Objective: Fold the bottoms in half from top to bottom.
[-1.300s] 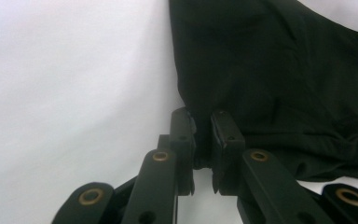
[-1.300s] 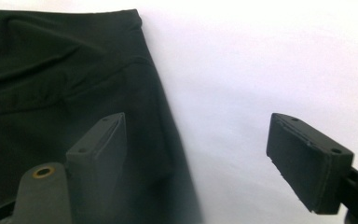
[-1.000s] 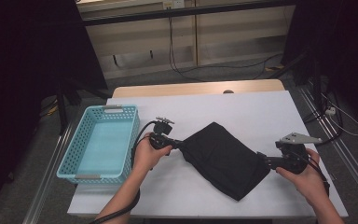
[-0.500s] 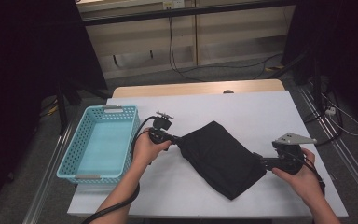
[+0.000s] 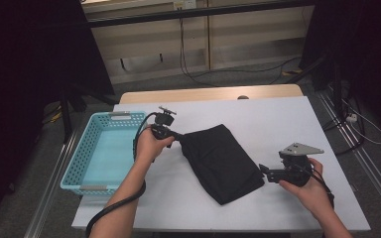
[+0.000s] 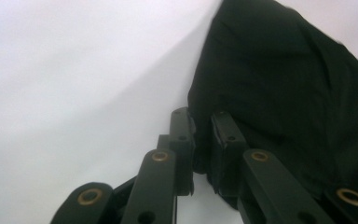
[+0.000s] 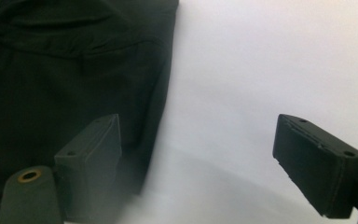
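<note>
Right gripper (image 5: 264,171) now stands released, clear of the folded black cloth garment (image 5: 221,161) on the white table (image 5: 278,119). Left gripper (image 5: 177,136) clamps its corner, dragging basketward; 1 grip remains.

High view overhead, gripper views close, sharing cloth (image 5: 221,161)
</note>
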Action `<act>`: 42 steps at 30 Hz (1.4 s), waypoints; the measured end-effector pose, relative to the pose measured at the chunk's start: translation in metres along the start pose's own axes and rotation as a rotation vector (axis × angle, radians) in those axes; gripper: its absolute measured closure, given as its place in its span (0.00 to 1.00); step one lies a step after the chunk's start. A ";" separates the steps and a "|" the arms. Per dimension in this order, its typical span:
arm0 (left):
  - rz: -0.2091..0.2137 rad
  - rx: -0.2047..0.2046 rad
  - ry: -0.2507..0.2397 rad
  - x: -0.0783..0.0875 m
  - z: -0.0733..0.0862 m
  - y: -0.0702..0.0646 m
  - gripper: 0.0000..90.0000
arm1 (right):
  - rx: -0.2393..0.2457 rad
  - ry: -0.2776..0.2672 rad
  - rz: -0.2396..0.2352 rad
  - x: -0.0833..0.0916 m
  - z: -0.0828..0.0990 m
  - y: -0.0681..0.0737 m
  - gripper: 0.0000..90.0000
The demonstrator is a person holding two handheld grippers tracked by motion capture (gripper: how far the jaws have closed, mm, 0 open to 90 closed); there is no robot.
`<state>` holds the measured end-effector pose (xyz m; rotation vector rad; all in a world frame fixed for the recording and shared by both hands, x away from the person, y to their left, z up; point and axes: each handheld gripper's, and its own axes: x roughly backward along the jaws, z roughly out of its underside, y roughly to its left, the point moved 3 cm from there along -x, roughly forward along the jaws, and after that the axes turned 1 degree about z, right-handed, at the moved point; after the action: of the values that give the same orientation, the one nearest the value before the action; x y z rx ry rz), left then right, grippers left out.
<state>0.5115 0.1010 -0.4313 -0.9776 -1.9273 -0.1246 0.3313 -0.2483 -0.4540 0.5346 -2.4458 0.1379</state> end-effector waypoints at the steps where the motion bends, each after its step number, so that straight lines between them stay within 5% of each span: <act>1: -0.004 0.012 -0.002 0.000 -0.003 0.003 0.89 | 0.001 -0.001 -0.006 -0.001 -0.002 0.002 0.16; 4: -0.022 0.052 -0.021 -0.001 -0.007 0.007 0.87 | -0.012 -0.020 -0.013 -0.008 -0.007 0.009 0.16; 6: -0.066 0.062 -0.042 -0.002 -0.006 0.011 0.71 | -0.018 -0.030 -0.012 -0.011 -0.009 0.012 0.16; 9: -0.074 0.088 -0.062 -0.004 -0.002 0.011 0.44 | -0.018 -0.039 -0.013 -0.015 -0.012 0.019 0.16; 13: -0.098 0.060 -0.029 -0.007 0.008 0.004 0.32 | -0.013 -0.037 -0.013 -0.020 -0.014 0.026 0.16; 21: -0.149 0.068 0.013 -0.022 0.029 0.005 0.32 | 0.008 0.021 -0.005 -0.037 -0.011 0.041 0.16; 30: -0.225 0.031 0.059 -0.028 0.027 -0.008 0.39 | 0.017 0.080 0.029 -0.051 -0.001 0.046 0.20; 35: -0.205 0.041 0.065 -0.028 0.026 -0.014 0.54 | -0.024 0.082 -0.035 -0.049 0.005 0.052 0.36; 42: -0.192 0.077 0.093 -0.028 0.024 -0.016 0.64 | -0.041 0.084 -0.011 -0.049 0.006 0.056 0.37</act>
<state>0.4909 0.0852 -0.4620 -0.7219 -1.9223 -0.2014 0.3403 -0.1816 -0.4866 0.5139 -2.3582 0.1040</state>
